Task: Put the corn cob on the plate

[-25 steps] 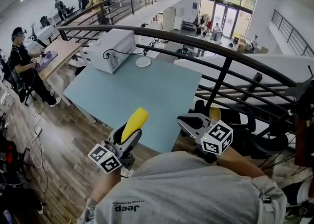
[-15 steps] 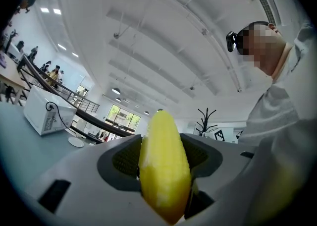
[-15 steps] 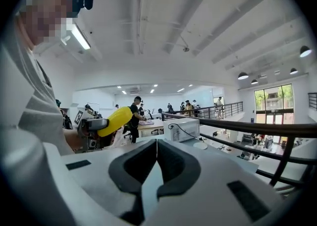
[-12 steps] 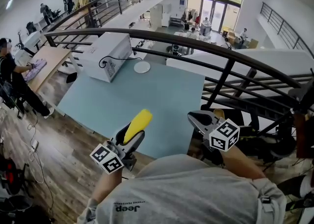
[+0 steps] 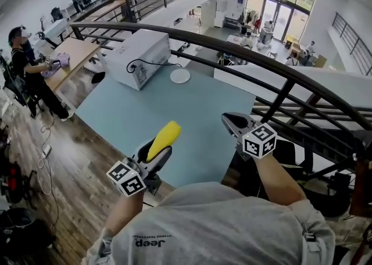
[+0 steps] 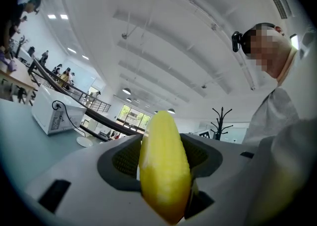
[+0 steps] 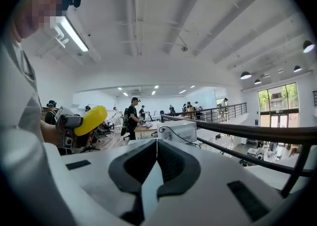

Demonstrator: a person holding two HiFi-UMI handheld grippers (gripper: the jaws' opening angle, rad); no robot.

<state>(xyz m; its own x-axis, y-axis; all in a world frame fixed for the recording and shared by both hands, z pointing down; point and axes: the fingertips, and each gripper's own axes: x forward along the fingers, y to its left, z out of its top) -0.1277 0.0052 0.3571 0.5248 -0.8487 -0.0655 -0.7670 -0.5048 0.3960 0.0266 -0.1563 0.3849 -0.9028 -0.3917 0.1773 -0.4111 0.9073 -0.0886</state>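
Your left gripper [image 6: 166, 160] is pinching the corn cob [image 6: 165, 170], its jaws held partway apart by the cob's width. The cob sticks out past the jaw tips along the gripper's line, so its free end can reach the plate first (my read). The cob is in the air over the near edge of the pale blue table [image 5: 174, 113], not on the plate [image 5: 180, 75]. The plate sits at the table's far side just beside the white box [image 5: 139, 54], well apart from the cob. Your right gripper [image 7: 157, 160] has its jaws pressed together on nothing and is held by the table's right edge, likely parked since 1 gripper is enough for this carry. Writing: "Jeep" on your grey shirt [image 5: 221, 226], upside down in the head view, with the smaller line by it unreadable; the square markers on the 2 gripper cubes carry no text, and the box label is too small to read
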